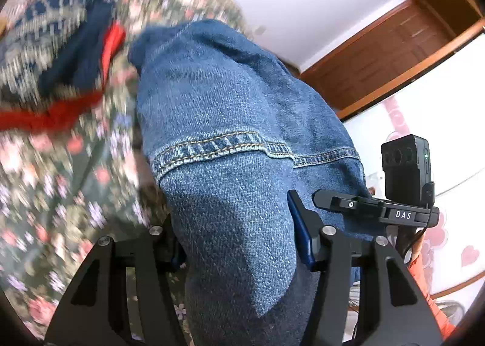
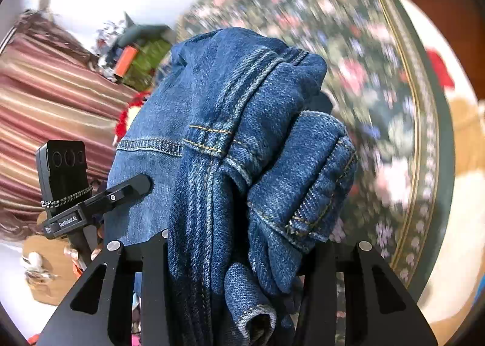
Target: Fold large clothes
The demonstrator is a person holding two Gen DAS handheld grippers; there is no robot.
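Denim fills both views — a pair of jeans (image 1: 230, 133) bunched thickly between the fingers of each tool. The left gripper (image 1: 239, 243) has a fat wad of the fabric between its black fingers, one blue pad (image 1: 298, 236) pressed against the cloth's side; the right gripper (image 2: 239, 255) is clamped on a heap of seams and hems (image 2: 303, 182), with folds spilling over its fingers. So neither stands empty: each is closed about half-way on a thick handful of the same garment.

Below and behind lies a floral cover (image 1: 45, 194), heavily blurred, with a red and navy patterned pile (image 1: 60, 58) lying on it at the far side. The jeans hang between the two tools, seemingly lifted off the cover, though I cannot see their lower end.

This looks like the pick-up step — the garment gathered and raised, nothing yet laid flat or folded. What comes next, I'd judge, is drawing the two grips apart to open the bundle out, then lowering it smoothly onto the floral cover clear of the other pile.
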